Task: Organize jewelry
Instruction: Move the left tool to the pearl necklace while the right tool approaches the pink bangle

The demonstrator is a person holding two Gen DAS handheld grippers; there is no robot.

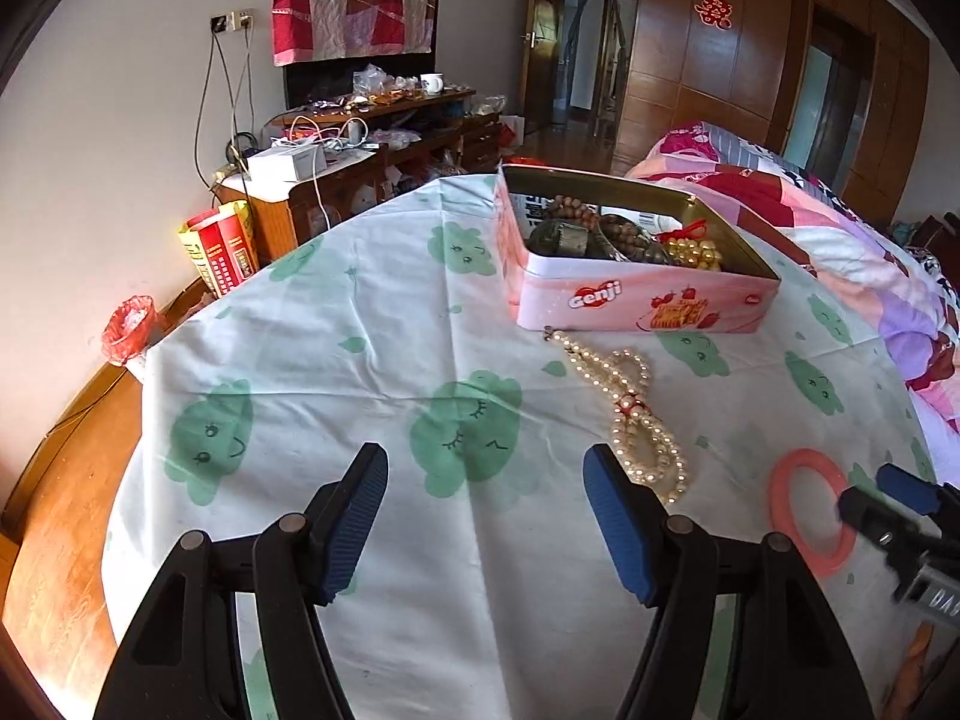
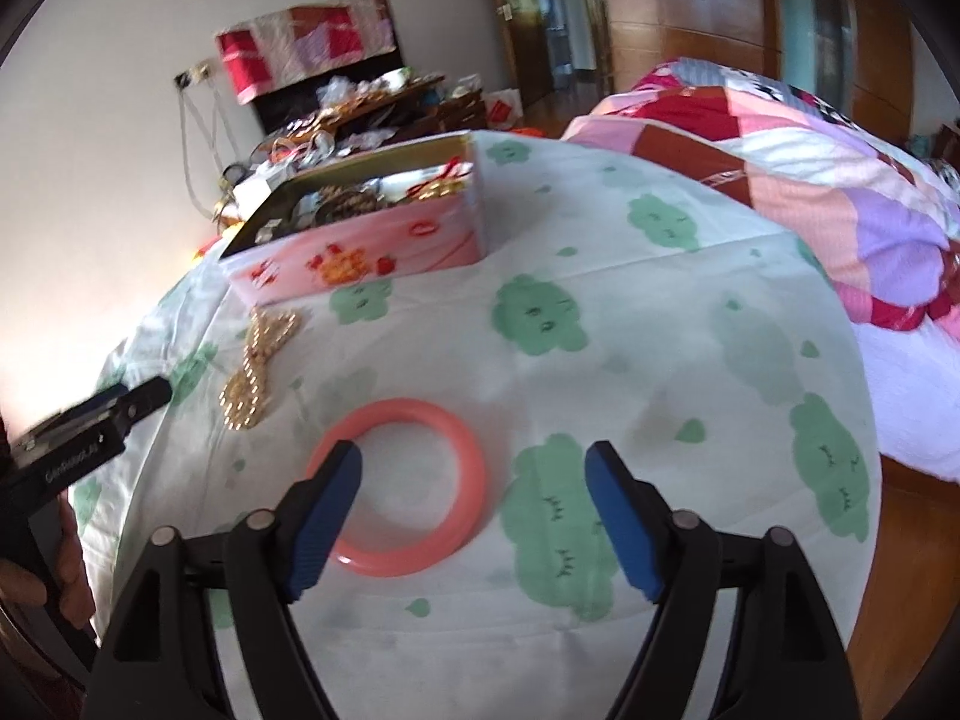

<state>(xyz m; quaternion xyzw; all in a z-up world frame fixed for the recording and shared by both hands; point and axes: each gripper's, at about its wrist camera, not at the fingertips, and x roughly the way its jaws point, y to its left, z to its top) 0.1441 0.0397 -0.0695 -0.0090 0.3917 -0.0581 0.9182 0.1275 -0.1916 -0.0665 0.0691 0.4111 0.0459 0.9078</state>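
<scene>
The left gripper [image 1: 486, 516] hovers in front of the pink tin [image 1: 636, 300], jaws wide and empty. A pearl necklace [image 1: 636, 414] lies on the counter's cloth [image 1: 360, 360] just before the tin. Further right, the right gripper [image 2: 474, 516], jaws wide, straddles one side of the coral bangle [image 2: 420, 420] without pressing it.

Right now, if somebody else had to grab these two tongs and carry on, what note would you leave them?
Left tongs: open, empty, just left of the pearl necklace.
Right tongs: open, holding nothing; one finger overlaps the pink bangle, which lies flat on the cloth.
Pink tin: open, standing past the necklace, already holding beads, a dark bracelet and gold beads.
Done: those pieces are in the tin.
Left: the necklace and bangle, both on the cloth, probably go in next.
</scene>
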